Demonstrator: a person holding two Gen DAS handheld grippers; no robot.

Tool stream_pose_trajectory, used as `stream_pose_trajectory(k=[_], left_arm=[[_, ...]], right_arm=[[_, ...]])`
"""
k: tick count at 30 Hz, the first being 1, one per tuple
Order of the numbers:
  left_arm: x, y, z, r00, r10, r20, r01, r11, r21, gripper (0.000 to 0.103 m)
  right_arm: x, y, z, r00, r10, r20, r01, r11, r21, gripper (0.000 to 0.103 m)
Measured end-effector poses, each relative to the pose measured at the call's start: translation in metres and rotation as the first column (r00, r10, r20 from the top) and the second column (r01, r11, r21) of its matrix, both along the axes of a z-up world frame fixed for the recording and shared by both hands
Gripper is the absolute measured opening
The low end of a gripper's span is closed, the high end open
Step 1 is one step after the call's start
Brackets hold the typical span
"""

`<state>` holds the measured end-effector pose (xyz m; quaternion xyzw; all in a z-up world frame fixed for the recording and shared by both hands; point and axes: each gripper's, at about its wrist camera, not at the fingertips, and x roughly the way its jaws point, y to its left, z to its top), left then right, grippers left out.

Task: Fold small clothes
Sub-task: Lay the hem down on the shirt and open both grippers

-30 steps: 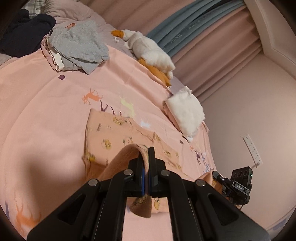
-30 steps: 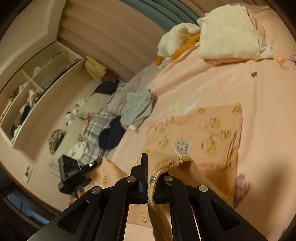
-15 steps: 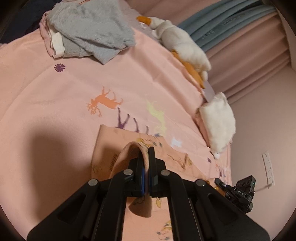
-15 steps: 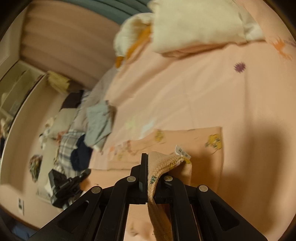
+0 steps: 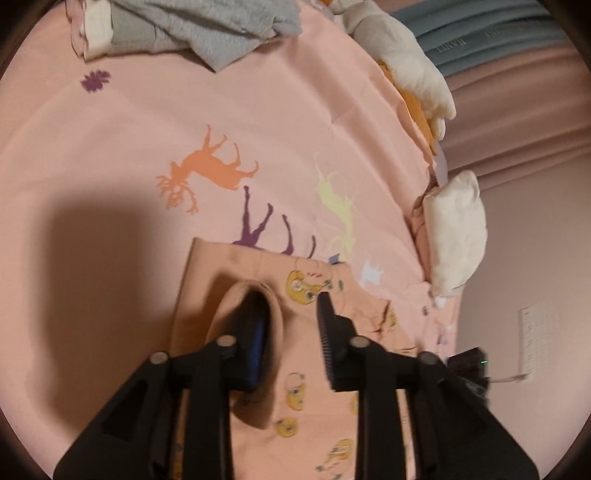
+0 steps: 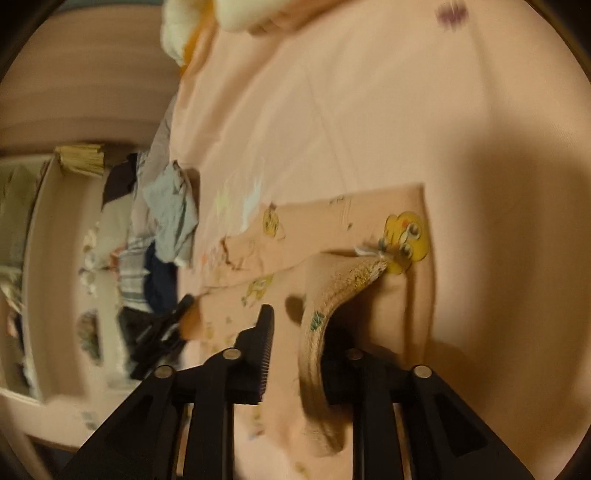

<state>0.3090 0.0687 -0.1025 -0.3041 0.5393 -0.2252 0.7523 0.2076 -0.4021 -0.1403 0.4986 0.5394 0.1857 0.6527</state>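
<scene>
A small peach garment (image 5: 229, 273) printed with yellow cartoon figures lies doubled over on the pink deer-print bedsheet (image 5: 258, 129). My left gripper (image 5: 290, 299) hovers low over it, jaws opening. A loop of the fabric edge still drapes over the left finger (image 5: 255, 332), and no pad presses on it. In the right wrist view the same garment (image 6: 332, 229) lies flat. My right gripper (image 6: 299, 317) has its jaws opening too. The ribbed waistband (image 6: 354, 280) with its white tag curls over the right finger and hides most of it.
A heap of grey clothes (image 5: 207, 29) lies at the far edge of the bed, beside a white and orange plush toy (image 5: 406, 62). A folded cream stack (image 5: 454, 232) sits on the right. Shelves (image 6: 22, 221) and more clothes (image 6: 162, 280) lie beyond the bed.
Both grippers have come down and forward over the bed, carrying the garment's edge onto itself. Both jaws, shut on the fabric before, now stand apart.
</scene>
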Motion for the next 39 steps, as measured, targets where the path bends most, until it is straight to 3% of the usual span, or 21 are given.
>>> stream_pose_trajectory(k=[3, 4, 5, 6, 8, 10, 13, 16, 19, 22, 23, 24, 27, 29, 31, 32, 34, 39], left_arm=[[0.014, 0.003, -0.006, 0.996, 0.047, -0.079, -0.056, 0.991, -0.123, 0.037], [0.021, 0.008, -0.012, 0.989, 0.081, -0.123, -0.106, 0.973, -0.207, 0.04], [0.026, 0.012, -0.016, 0.981, 0.113, -0.157, -0.153, 0.951, -0.269, 0.051], [0.029, 0.017, -0.02, 0.971, 0.151, -0.185, -0.203, 0.93, -0.306, 0.056], [0.035, 0.027, -0.022, 0.952, 0.233, -0.2, -0.287, 0.906, -0.31, 0.056], [0.038, 0.035, -0.016, 0.942, 0.286, -0.174, -0.324, 0.908, -0.264, 0.056], [0.036, 0.053, -0.001, 0.937, 0.333, -0.108, -0.35, 0.907, -0.236, 0.056], [0.027, 0.057, 0.016, 0.957, 0.29, -0.025, -0.29, 0.945, -0.15, 0.056], [0.005, 0.043, 0.036, 0.984, 0.147, 0.1, -0.153, 0.986, 0.062, 0.055], [-0.028, 0.018, 0.044, 0.982, -0.033, 0.184, -0.008, 0.977, 0.213, 0.054], [-0.036, 0.01, 0.043, 0.977, -0.084, 0.194, 0.034, 0.968, 0.248, 0.048], [-0.045, -0.003, 0.041, 0.968, -0.152, 0.2, 0.09, 0.953, 0.29, 0.041], [-0.054, -0.036, 0.021, 0.937, -0.307, 0.164, 0.229, 0.9, 0.371, 0.025], [-0.051, -0.061, 0.004, 0.92, -0.373, 0.121, 0.289, 0.853, 0.435, 0.025], [-0.043, -0.079, -0.008, 0.912, -0.393, 0.116, 0.29, 0.818, 0.496, 0.025], [-0.036, -0.085, -0.011, 0.915, -0.384, 0.126, 0.272, 0.816, 0.51, 0.025], [-0.015, -0.09, -0.01, 0.932, -0.333, 0.145, 0.226, 0.844, 0.486, 0.025], [0.027, -0.09, 0.019, 0.968, -0.147, 0.204, 0.064, 0.929, 0.364, 0.025]], right_arm=[[0.002, -0.018, -0.009, 0.99, -0.139, -0.001, 0.137, 0.976, 0.169, 0.021], [0.003, -0.023, -0.013, 0.983, -0.186, 0.001, 0.181, 0.959, 0.219, 0.021], [0.003, -0.031, -0.017, 0.967, -0.254, -0.006, 0.245, 0.928, 0.28, 0.024], [0.001, -0.039, -0.022, 0.943, -0.333, -0.018, 0.318, 0.884, 0.343, 0.03], [-0.002, -0.052, -0.029, 0.892, -0.451, -0.033, 0.425, 0.811, 0.402, 0.038], [-0.005, -0.063, -0.031, 0.858, -0.513, -0.027, 0.481, 0.785, 0.389, 0.04], [-0.011, -0.073, -0.023, 0.854, -0.52, 0.021, 0.487, 0.813, 0.319, 0.04], [-0.023, -0.081, 0.002, 0.858, -0.492, 0.15, 0.453, 0.861, 0.231, 0.041], [-0.033, -0.078, 0.035, 0.877, -0.383, 0.29, 0.377, 0.923, 0.079, 0.041], [-0.038, -0.041, 0.067, 0.903, -0.156, 0.402, 0.237, 0.958, -0.161, 0.04], [-0.04, -0.024, 0.072, 0.913, -0.057, 0.404, 0.172, 0.952, -0.253, 0.039], [-0.042, -0.01, 0.072, 0.919, 0.027, 0.392, 0.114, 0.936, -0.332, 0.032], [-0.034, 0.044, 0.057, 0.921, 0.262, 0.289, -0.073, 0.843, -0.532, 0.024], [-0.023, 0.072, 0.039, 0.915, 0.357, 0.188, -0.178, 0.774, -0.607, 0.02], [-0.008, 0.093, 0.027, 0.906, 0.404, 0.131, -0.222, 0.714, -0.664, 0.02], [0.001, 0.099, 0.027, 0.902, 0.411, 0.129, -0.22, 0.696, -0.683, 0.02], [0.018, 0.102, 0.034, 0.905, 0.394, 0.16, -0.18, 0.696, -0.695, 0.02], [0.053, 0.071, 0.053, 0.942, 0.173, 0.287, 0.037, 0.796, -0.604, 0.02]])
